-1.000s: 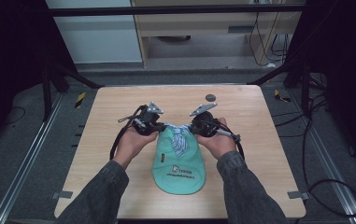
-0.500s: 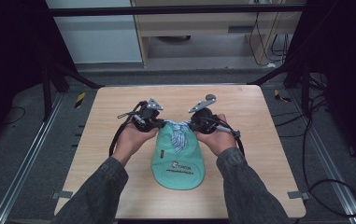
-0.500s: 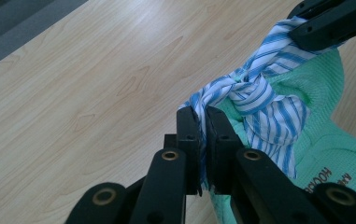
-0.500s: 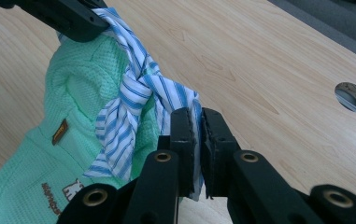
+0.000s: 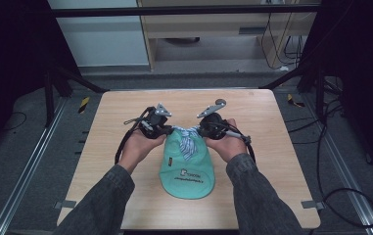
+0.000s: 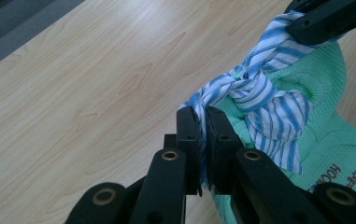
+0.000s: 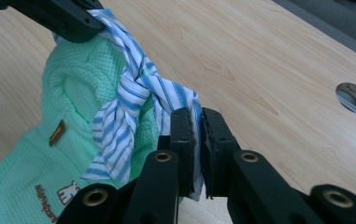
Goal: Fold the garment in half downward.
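Seemingly mid-knot: the left hand-held gripper [image 6: 202, 135] pinches one striped tie [image 6: 255, 93] end, the right hand-held gripper [image 7: 198, 135] the other, above a green cap [image 5: 186, 169] lying on the surface [image 5: 272, 147]. Next, I judge, both pull apart evenly to tighten.

Your cap [image 5: 186, 169] lies flat near the middle of the table [image 5: 101, 147], its far edge between your two hands. A knotted cloth [image 5: 188, 142] sits on that far edge. Your left gripper [image 5: 167, 130] is at the cloth's left end, your right gripper [image 5: 198, 130] at its right end. A hole [image 7: 353, 97] in the table lies beyond your right gripper.
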A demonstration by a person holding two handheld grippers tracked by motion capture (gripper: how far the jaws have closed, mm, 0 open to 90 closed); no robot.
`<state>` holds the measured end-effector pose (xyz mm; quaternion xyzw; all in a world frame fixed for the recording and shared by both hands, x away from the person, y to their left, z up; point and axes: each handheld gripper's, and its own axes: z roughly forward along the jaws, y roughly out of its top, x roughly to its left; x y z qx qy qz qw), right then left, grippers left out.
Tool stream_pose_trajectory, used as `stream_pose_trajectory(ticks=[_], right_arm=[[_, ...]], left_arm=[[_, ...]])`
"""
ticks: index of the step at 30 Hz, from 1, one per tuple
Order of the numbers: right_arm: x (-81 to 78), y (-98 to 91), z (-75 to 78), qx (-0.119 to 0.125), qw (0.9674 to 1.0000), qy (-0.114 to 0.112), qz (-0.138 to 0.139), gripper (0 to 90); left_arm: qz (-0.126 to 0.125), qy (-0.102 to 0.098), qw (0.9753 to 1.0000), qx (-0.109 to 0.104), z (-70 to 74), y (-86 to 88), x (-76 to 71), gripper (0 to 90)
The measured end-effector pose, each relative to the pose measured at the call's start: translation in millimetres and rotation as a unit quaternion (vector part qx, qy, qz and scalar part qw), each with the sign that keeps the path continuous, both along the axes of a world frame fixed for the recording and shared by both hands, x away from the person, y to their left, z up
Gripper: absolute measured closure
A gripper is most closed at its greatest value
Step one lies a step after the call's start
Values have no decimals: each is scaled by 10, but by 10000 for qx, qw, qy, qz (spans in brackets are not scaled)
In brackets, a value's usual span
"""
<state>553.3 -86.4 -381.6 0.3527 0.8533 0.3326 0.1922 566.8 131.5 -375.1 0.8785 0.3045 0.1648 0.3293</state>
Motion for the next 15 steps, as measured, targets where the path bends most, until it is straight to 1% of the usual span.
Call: stream_pose_trajectory(ticks=[3,8,10,15], right_arm=[[16,5,15,-9,10000,-20,9,841],[69,17,87,-41,10000,-73,2,841],[78,18,93,-28,10000,-79,-4,841],[105,29,103,-71,9999,-93,12,841]], left_arm=[[3,1,10000,4,20,6,19,853],[22,-37,10000,-29,67,17,63,854],[42,-47,10000,-54,74,23,76,854],[35,-30,10000,-32,72,28,92,854]])
